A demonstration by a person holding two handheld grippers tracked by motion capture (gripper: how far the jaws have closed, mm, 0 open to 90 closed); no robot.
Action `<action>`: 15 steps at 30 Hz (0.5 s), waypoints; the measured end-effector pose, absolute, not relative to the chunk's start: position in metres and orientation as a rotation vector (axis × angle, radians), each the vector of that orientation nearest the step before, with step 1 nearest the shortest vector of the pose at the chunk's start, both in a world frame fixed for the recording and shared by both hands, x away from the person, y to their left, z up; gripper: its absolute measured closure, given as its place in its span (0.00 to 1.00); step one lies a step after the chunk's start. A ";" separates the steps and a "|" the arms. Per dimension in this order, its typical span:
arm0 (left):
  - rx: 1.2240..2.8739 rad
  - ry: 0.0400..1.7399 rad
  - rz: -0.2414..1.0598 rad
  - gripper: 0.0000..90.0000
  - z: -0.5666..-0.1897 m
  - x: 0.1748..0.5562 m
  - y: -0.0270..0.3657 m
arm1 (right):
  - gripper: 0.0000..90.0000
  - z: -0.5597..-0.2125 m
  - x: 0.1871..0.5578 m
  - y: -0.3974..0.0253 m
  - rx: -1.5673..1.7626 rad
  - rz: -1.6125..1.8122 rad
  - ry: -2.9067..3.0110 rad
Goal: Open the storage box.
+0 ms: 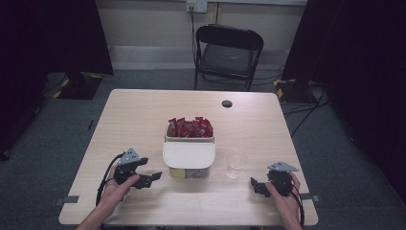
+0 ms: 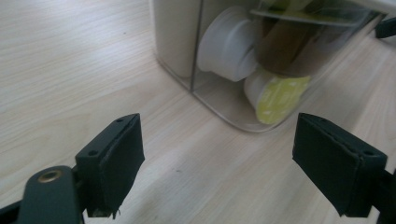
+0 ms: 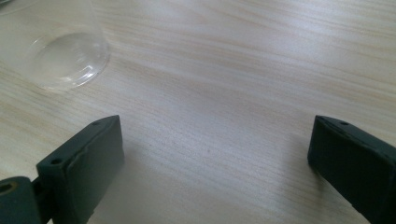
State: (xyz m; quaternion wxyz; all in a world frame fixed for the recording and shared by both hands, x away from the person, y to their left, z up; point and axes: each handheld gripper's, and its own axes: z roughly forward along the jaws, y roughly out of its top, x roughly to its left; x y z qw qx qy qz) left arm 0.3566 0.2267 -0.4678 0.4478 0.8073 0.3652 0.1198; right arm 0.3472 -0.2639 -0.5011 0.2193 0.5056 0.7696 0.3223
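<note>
Resting on a pale wood-grain table [image 1: 143,115], a clear plastic two-compartment container [image 1: 189,152] sits near the middle, its far compartment open and packed with red foil sachets [image 1: 190,128], its near compartment covered by a flat white lid [image 1: 188,155]. Through the clear wall in the left gripper view, small white portion tubs [image 2: 227,44] lie inside the near compartment, one with a yellow-green foil top [image 2: 276,95] facing out. Just right of the container stands a clear plastic cup [image 1: 235,164], apart from it. The left gripper [image 1: 152,177], held in the person's left hand [image 1: 115,189], hovers low at the near left of the container with its jaws spread wide and nothing between them; its camera looks toward the container's near corner. The right gripper [image 1: 255,184], held in the right hand [image 1: 285,196], sits near the table's right front, to the right of the cup and apart from it, jaws likewise wide apart over bare wood, with the cup's base [image 3: 65,51] at the upper left of its own view. Beyond the table stands a black folding chair [image 1: 228,55] on grey carpet.
</note>
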 end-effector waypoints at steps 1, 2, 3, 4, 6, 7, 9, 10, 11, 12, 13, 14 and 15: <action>2.001 0.889 0.288 0.18 -0.467 0.356 0.226 | 0.03 -0.501 0.347 -0.264 1.399 0.892 2.129; 1.996 0.875 0.283 0.18 -0.465 0.356 0.226 | 0.03 -0.501 0.347 -0.264 1.399 0.891 2.129; 1.997 0.864 0.285 0.18 -0.464 0.355 0.225 | 0.03 -0.501 0.347 -0.264 1.400 0.891 2.129; 1.990 0.867 0.285 0.18 -0.463 0.355 0.224 | 0.03 -0.501 0.347 -0.264 1.399 0.890 2.129; 1.989 0.861 0.279 0.18 -0.459 0.356 0.221 | 0.03 -0.501 0.347 -0.264 1.400 0.891 2.129; 1.989 0.861 0.279 0.18 -0.459 0.356 0.221 | 0.03 -0.501 0.347 -0.264 1.400 0.891 2.129; 1.975 0.859 0.273 0.18 -0.456 0.357 0.219 | 0.03 -0.501 0.347 -0.264 1.399 0.891 2.129; 1.975 0.853 0.272 0.17 -0.454 0.359 0.218 | 0.03 -0.501 0.347 -0.264 1.399 0.891 2.129; 1.963 0.849 0.267 0.17 -0.453 0.360 0.216 | 0.03 -0.501 0.347 -0.264 1.400 0.891 2.129; 1.962 0.846 0.262 0.17 -0.452 0.361 0.215 | 0.03 -0.501 0.347 -0.264 1.400 0.891 2.129; 1.962 0.844 0.265 0.17 -0.451 0.362 0.214 | 0.03 -0.501 0.347 -0.264 1.400 0.890 2.129; 1.958 0.846 0.263 0.17 -0.449 0.364 0.213 | 0.03 -0.501 0.347 -0.264 1.400 0.891 2.129; 1.943 0.843 0.261 0.17 -0.448 0.365 0.212 | 0.03 -0.501 0.347 -0.264 1.399 0.890 2.129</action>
